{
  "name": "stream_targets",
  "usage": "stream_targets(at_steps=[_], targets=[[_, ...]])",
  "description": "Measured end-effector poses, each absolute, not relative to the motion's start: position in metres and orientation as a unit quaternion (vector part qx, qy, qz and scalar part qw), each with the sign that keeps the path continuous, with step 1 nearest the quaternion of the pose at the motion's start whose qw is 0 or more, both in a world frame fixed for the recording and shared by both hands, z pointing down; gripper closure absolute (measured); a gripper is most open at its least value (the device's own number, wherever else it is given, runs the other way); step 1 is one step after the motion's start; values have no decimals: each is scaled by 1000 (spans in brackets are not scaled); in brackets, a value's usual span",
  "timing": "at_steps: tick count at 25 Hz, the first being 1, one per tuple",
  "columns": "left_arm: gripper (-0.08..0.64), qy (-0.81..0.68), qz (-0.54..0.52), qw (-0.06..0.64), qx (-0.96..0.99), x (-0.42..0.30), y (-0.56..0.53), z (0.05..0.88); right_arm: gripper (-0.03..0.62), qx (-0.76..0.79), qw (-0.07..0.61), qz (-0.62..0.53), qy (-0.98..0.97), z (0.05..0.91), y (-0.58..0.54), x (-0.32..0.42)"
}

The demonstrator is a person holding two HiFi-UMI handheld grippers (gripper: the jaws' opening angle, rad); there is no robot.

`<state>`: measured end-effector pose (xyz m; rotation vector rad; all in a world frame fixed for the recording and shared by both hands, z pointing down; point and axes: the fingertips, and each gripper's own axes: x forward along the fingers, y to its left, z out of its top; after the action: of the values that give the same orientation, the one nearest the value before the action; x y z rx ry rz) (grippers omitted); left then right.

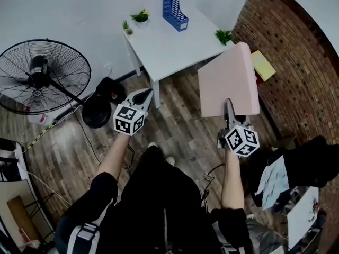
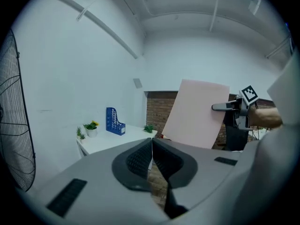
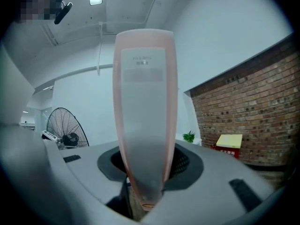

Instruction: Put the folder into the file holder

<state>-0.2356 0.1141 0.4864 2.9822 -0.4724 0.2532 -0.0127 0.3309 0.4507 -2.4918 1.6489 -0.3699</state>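
- While the folder is clamped at its lower edge by the right tongs, it is held upright in the air, to the right of the surface and short of it.
- The right tongs are seen closed on the folder, with the jaws set fairly wide apart by its thickness. The folder's long axis rises up and away from them, and it is viewed edge-on from these tongs.
- The left tongs are seen with jaws together and nothing between them. They are held well to the left of the folder, with one broad face of the folder turned toward them.
- The holder stands near the far edge of the surface, ahead of the folder and to its left, well apart from it.
- The holder's length is seen running slantwise across the surface, with its tall back at the far left.
- A carry forward and leftward is judged to be called for, with the folder's thin edge lined up along the holder's length before it is lowered.
- The left tongs are judged slightly nearer the holder, yet the folder is borne by the right alone.
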Motion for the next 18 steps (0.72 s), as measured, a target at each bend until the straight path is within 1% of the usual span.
stream_targets(at_steps=[9,18], targets=[[535,-145,89,60,984,-191,98,491,430,-824,84,-135,544,456,315,23],[535,-140,86,76,984,-120,52,502,430,-822,93,-150,541,465,271,88]])
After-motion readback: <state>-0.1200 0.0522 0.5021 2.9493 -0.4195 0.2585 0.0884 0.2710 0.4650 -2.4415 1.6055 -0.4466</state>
